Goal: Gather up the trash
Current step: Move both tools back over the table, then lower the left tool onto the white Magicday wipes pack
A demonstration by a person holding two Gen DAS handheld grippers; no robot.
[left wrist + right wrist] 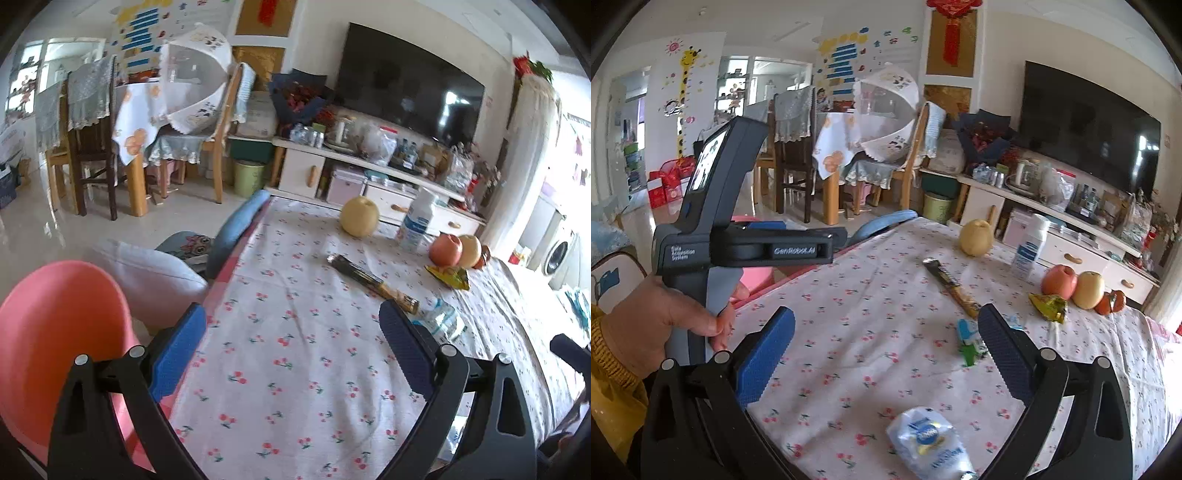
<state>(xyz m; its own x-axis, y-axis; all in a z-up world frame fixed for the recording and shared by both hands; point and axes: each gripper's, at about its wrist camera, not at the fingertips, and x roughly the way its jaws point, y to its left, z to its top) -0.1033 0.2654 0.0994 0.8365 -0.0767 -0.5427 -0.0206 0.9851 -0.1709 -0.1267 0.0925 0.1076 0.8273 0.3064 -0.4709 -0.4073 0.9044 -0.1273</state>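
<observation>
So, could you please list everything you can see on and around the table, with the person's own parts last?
Tablecloth: 1, white with cherry print, covers the table.
Long wrapper: 1, dark and gold, table centre.
Yellow wrapper: 1, yellow-green, in front of the fruit.
Small wrapper: 1, blue, white and green, by the right gripper's finger.
Crumpled bag: 1, white and blue, near table edge.
Pear: 1, yellow, far side.
Bottle: 1, white, upright, right of the pear.
Fruit pile: four pieces, red, yellow, orange, far right.
Bin: 1, pink, left of the table.
Left gripper: open, empty.
Right gripper: open, empty.
Hand: 1, holds the left gripper's handle.
</observation>
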